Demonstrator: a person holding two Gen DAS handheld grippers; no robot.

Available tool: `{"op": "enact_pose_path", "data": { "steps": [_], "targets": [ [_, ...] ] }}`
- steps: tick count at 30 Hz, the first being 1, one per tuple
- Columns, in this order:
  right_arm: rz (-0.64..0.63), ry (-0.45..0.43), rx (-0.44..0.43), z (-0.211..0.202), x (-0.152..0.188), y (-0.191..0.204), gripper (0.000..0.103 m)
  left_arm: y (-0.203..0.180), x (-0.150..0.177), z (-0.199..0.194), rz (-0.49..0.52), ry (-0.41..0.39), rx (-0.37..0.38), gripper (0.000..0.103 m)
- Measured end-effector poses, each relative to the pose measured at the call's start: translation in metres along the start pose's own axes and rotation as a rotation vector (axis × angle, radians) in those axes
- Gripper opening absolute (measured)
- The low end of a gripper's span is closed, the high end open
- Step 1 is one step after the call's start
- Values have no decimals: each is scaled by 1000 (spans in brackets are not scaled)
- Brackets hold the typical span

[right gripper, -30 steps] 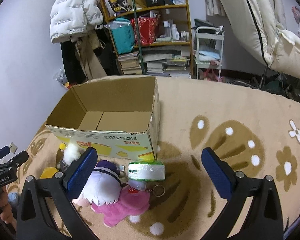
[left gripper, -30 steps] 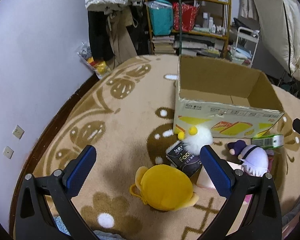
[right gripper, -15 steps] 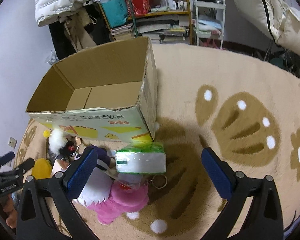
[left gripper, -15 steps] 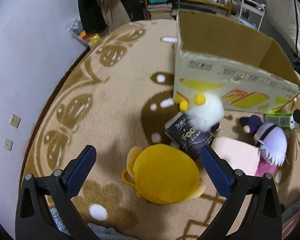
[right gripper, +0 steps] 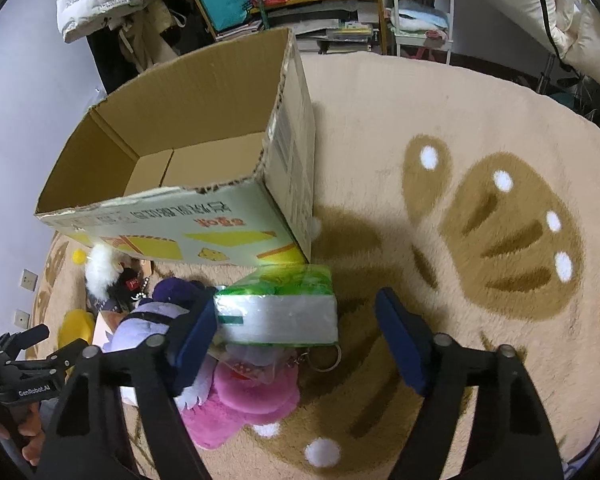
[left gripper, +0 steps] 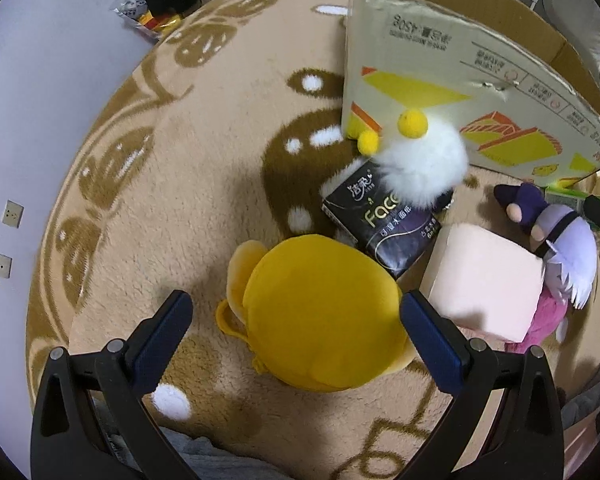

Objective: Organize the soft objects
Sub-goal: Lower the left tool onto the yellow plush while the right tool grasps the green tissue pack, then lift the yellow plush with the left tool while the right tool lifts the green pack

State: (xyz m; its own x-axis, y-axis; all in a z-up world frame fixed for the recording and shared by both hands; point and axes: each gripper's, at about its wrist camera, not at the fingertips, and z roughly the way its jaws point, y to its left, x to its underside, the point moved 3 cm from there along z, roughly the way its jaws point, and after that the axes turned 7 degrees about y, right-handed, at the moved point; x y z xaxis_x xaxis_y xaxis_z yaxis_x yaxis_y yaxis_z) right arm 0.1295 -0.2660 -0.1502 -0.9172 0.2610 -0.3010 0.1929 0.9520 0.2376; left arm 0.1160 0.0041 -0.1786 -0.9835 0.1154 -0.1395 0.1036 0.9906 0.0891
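Observation:
A round yellow plush point(left gripper: 320, 312) lies on the rug, and my left gripper point(left gripper: 300, 336) hangs open over it, one finger on each side and neither touching. Behind it are a black tissue pack point(left gripper: 384, 224), a white fluffy toy with yellow balls point(left gripper: 420, 164), a pink block point(left gripper: 488, 280) and a purple-haired doll point(left gripper: 560, 240). My right gripper point(right gripper: 298, 340) is closing around a green tissue pack point(right gripper: 276, 308). The left pad is at the pack's end, while the right pad stands clear of it. The pack rests on the doll's pink body point(right gripper: 244, 396).
An open cardboard box point(right gripper: 236, 224), with nothing in it, stands on the rug just behind the toys. A key ring point(right gripper: 320, 356) lies under the green pack. Shelves, a coat and a white trolley line the far wall. A hand point(right gripper: 28, 432) holds the left gripper.
Both grippers have sunk and tipped down toward the toys. The left one now straddles the yellow plush. The right jaws have narrowed around the green pack.

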Motion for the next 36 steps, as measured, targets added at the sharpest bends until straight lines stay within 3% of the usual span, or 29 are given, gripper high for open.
{"op": "enact_pose_path", "data": {
  "steps": [5,7,12,14,20,27,32,36],
  "targets": [
    [-11,3,-18,0,2,2,57,-3,0,6,4,22,21,102],
    [-17,1,-14,0,3,3,57,-4,1,9,-1,34,33,102],
    [-21,-13,-6,-3,6,5,57,-7,2,13,-25,47,103,84],
    [-17,-25,-3,-6,6,4,56,-7,2,12,-27,33,103,75],
    [-9,-60,-22,-19,8,1,56,-6,7,1,-25,-5,89,62],
    [-10,-128,-39,-45,13,0,56,-1,19,-35,-66,-137,68,51],
    [-26,-205,-62,-69,19,3,56,7,22,-60,-92,-234,68,50],
    [-44,-265,-73,-89,24,8,56,11,27,-87,-98,-365,41,50]
  ]
}}
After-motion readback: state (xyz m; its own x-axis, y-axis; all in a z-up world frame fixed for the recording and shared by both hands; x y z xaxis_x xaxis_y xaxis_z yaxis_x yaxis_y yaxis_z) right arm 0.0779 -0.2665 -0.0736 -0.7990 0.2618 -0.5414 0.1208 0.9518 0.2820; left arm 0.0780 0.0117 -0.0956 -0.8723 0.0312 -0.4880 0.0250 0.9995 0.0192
